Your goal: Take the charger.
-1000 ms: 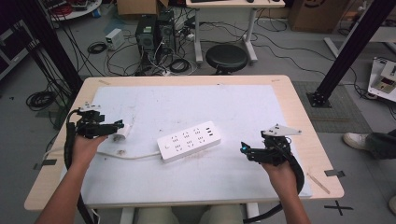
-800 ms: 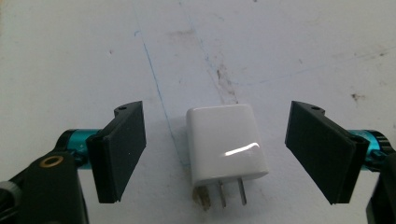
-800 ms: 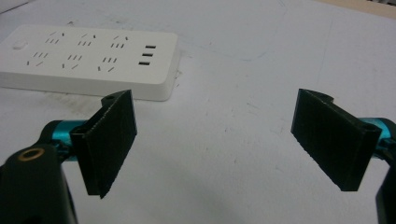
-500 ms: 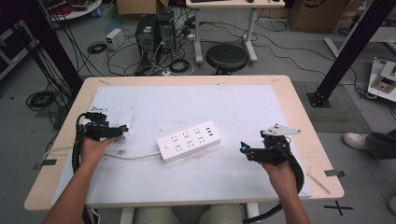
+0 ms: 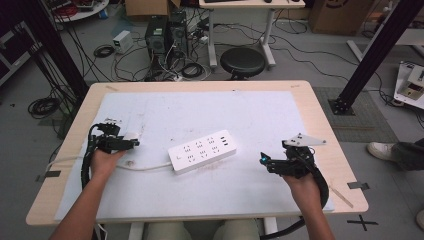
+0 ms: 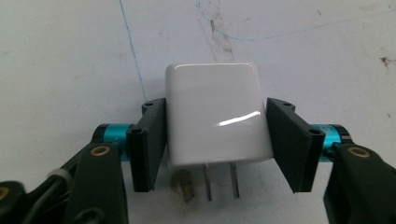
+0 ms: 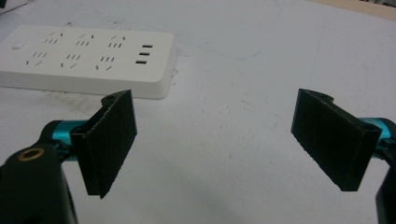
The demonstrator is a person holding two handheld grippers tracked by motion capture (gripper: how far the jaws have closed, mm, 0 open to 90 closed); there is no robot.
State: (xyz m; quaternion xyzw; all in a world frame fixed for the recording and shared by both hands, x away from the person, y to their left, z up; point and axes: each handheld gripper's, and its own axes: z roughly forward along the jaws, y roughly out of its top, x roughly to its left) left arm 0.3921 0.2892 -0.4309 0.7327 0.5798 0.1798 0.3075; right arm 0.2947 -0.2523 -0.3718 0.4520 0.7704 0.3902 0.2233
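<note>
Near the left edge of the table (image 5: 300,95), the left tongs (image 6: 215,140) have just been closing, and their two black pads now press on either side of a white plug adapter (image 6: 217,116); the adapter lies flat on the white mat (image 5: 260,120) that covers most of the table, its metal prongs pointing back toward the camera on those tongs; in the high view the left tongs (image 5: 131,144) sit at the mat's left border, with the adapter (image 5: 131,136) showing as a small white block at their tips, and the left hand (image 5: 105,162) behind them.

A white power strip (image 5: 202,151) lies near the middle of the table, set at a slant, its sockets facing up; a white cord (image 5: 145,167) runs from its left end toward the left edge of the table, passing just beside the left hand; the adapter and the strip are well apart.

The right tongs (image 5: 263,160) are toward the right edge of the table, held in the right hand (image 5: 302,182) and pointing at the strip; in the right gripper view these tongs (image 7: 215,135) stand wide with nothing between the pads but bare mat; the power strip (image 7: 88,60) lies beyond them, up and to the left in that view, not touched.
</note>
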